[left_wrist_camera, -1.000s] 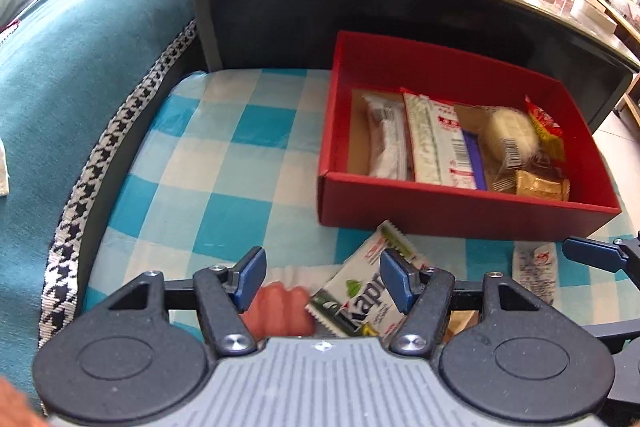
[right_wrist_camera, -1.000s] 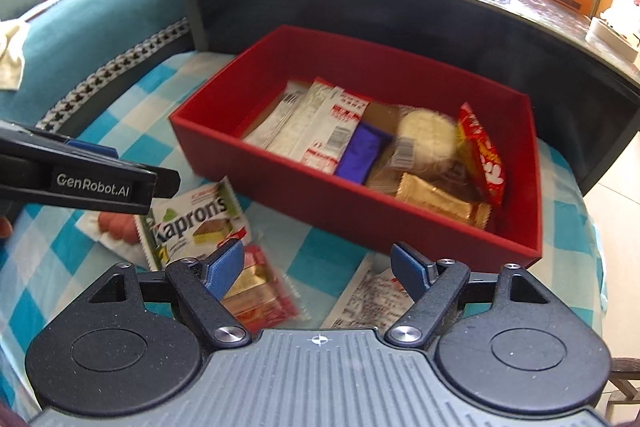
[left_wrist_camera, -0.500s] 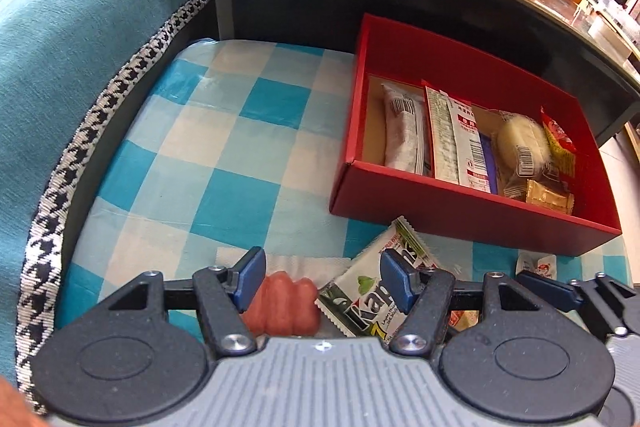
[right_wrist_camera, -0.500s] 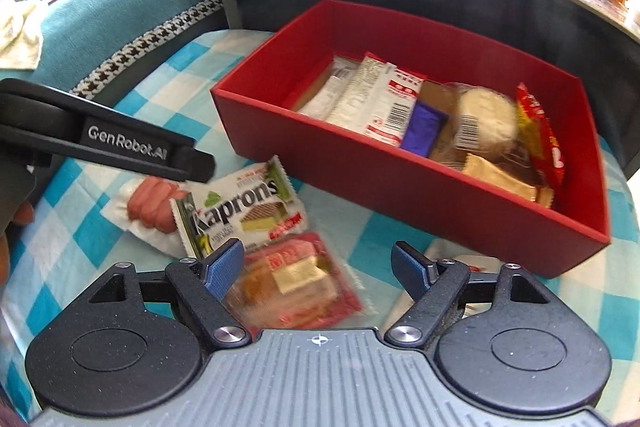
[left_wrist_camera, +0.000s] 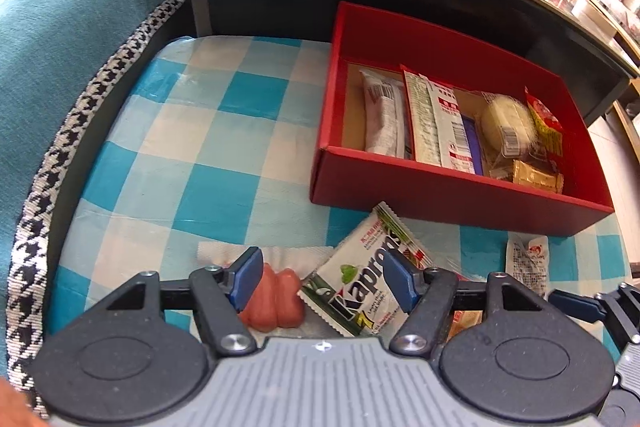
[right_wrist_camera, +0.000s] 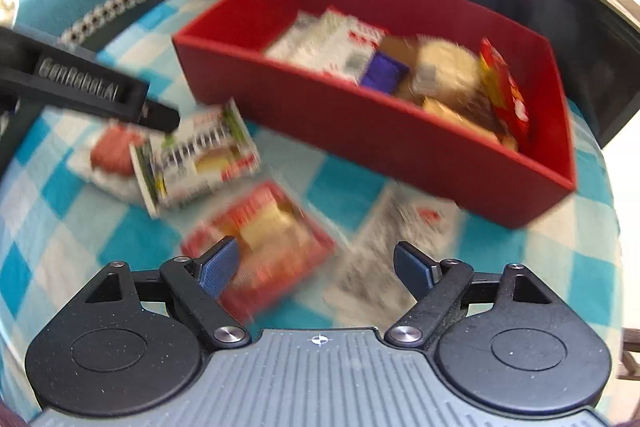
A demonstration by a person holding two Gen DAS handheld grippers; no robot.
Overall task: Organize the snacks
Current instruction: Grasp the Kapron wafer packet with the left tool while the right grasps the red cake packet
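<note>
Snacks in crinkly wrappers lie on the checked cloth (left_wrist_camera: 224, 147) before the red cardboard box (left_wrist_camera: 440, 187), itself half full of packets. Left gripper (left_wrist_camera: 320, 281) hangs low with jaws spread, over pink sausages (left_wrist_camera: 276, 301) and the glossy wafer pack (left_wrist_camera: 362, 277). Right gripper (right_wrist_camera: 316, 267) gapes too, above a square red packet (right_wrist_camera: 260, 239) and a white sachet (right_wrist_camera: 384, 247), blurred.

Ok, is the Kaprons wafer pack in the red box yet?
No, out. The Kaprons wafer pack lies flat on the checked cloth in front of the red box, under the open left gripper.
</note>
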